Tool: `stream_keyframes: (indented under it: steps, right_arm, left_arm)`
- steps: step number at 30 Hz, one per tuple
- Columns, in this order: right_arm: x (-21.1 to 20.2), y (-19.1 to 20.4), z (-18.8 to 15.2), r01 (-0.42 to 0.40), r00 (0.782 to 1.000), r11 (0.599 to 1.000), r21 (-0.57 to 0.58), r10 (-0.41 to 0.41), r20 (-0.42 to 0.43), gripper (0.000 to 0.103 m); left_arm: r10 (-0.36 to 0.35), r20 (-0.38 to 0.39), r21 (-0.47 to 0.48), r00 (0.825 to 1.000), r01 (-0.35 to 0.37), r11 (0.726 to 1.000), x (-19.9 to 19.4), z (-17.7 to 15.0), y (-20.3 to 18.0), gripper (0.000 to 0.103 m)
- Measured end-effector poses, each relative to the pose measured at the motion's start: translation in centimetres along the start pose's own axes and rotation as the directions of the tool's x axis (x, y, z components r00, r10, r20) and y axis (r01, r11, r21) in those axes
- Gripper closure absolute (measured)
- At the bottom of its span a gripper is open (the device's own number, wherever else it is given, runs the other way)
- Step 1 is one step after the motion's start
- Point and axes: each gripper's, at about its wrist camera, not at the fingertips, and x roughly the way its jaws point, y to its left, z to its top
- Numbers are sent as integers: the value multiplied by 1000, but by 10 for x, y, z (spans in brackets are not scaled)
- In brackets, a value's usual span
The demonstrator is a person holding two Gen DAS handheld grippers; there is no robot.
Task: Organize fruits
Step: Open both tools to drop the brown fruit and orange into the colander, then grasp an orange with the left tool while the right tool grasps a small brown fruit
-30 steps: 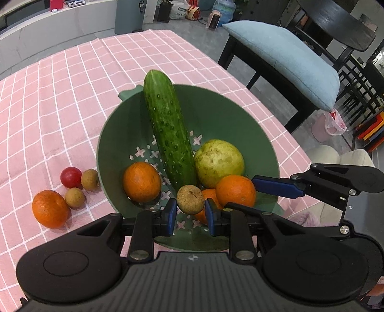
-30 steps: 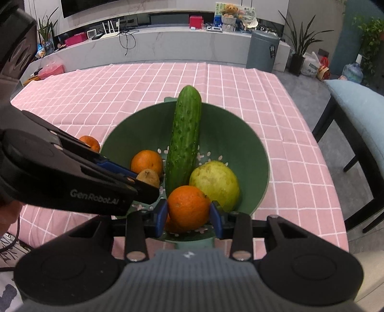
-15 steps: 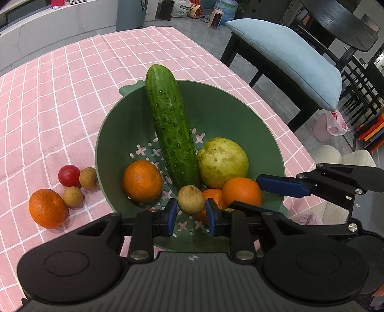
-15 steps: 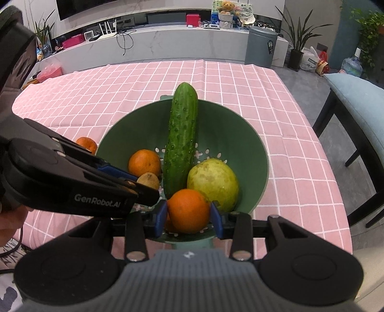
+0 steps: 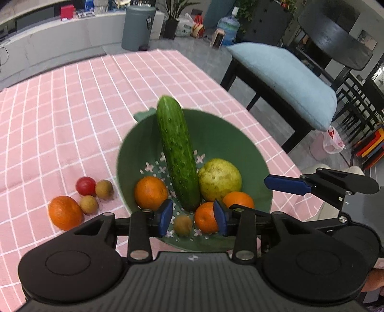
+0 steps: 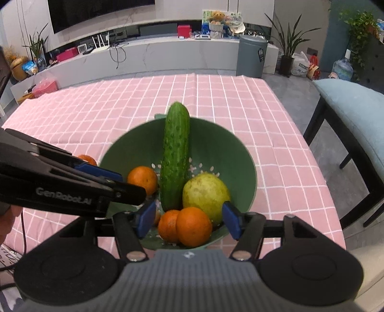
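Black plastic on both: left hand-held gripper [image 5: 193, 217] with blue finger pads [image 5: 165, 216], silver screws, ribbed grey housing; right hand-held gripper [image 6: 188, 219] alike; white "GenRobot.AI" lettering.

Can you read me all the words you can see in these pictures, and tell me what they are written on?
"GenRobot.AI": on the side of the left gripper, seen from the right wrist camera.
Sticker on the grey bin: too small to read.
Green card behind the teddy bear: too blurred to read.
Red print on the plastic bag by the bench: not legible.
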Motion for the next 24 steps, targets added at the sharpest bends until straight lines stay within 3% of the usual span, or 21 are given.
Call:
stream_keyframes:
  steps: [13, 24]
  right_arm:
    - [-4, 32, 16, -80, 995, 997, -20, 81, 62, 40]
    - [9, 87, 24, -120, 988, 963, -241, 140, 70, 41]
  left_arm:
    - [85, 106, -35, 991, -82, 996, -48, -13, 42, 56]
    - [99, 104, -117, 990, -86, 989, -54, -34, 97, 56]
